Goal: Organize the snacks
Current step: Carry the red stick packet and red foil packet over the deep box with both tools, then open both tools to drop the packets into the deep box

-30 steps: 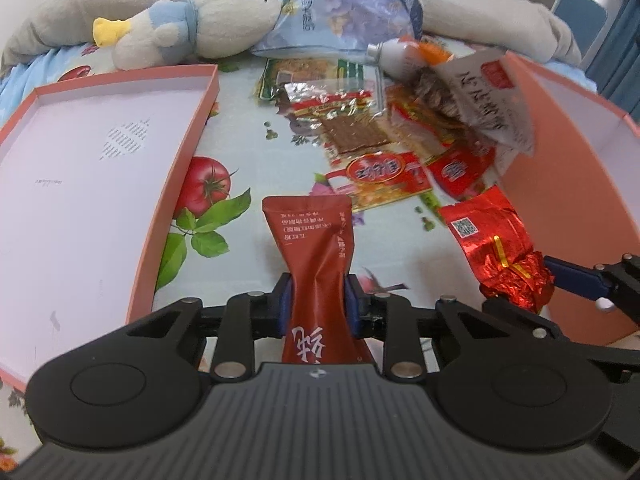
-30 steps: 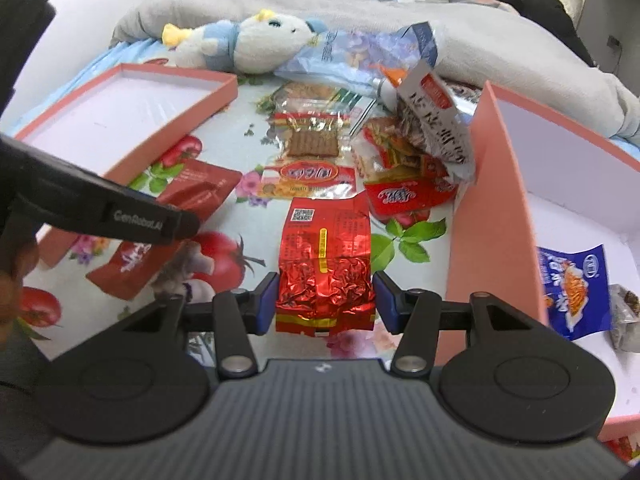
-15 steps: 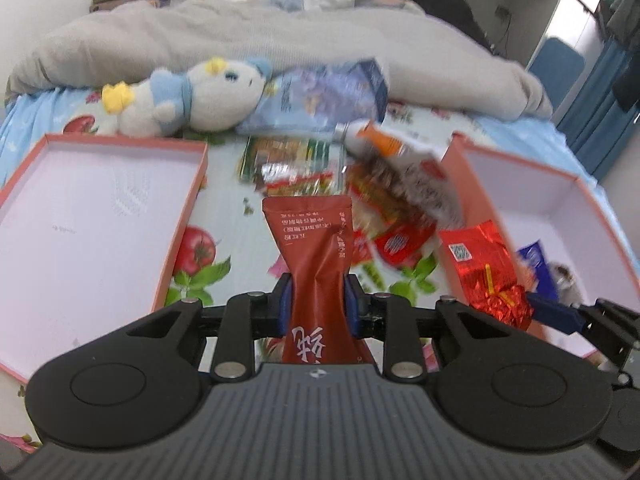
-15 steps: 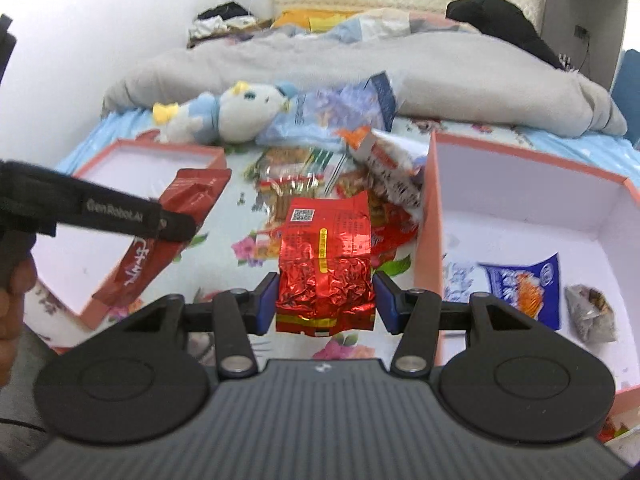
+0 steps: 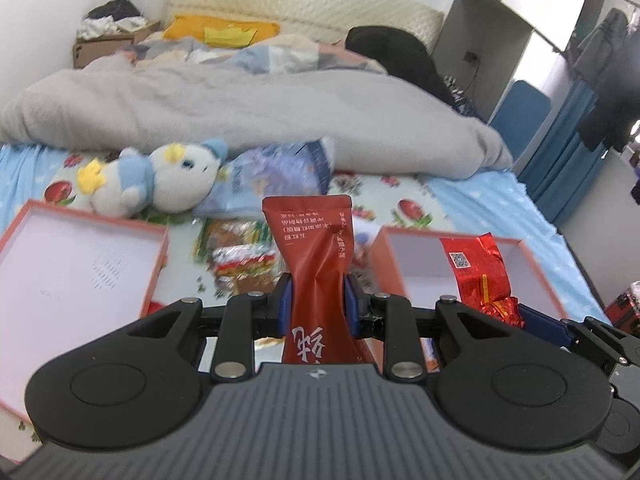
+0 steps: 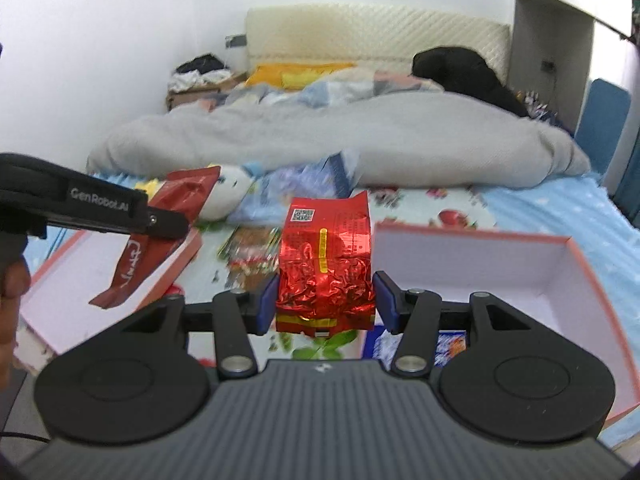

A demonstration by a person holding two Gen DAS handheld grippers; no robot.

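A dark red packet (image 5: 316, 264) is clamped in the left gripper (image 5: 316, 304), a foil packet (image 6: 325, 268) in the right gripper (image 6: 325, 304). Loose snacks (image 5: 240, 256) remain at ten o'clock on the bed; sorting seems partly done.

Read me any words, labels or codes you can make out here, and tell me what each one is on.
"GenRobot.AI": white lettering on the side of the left gripper, right wrist view.
Dark red packet: large white Chinese characters and small upside-down lines, too blurred to read.
Shiny red foil packet: a QR code and fine print, too small to read.
Snacks on the bedsheet: blurred, unreadable.
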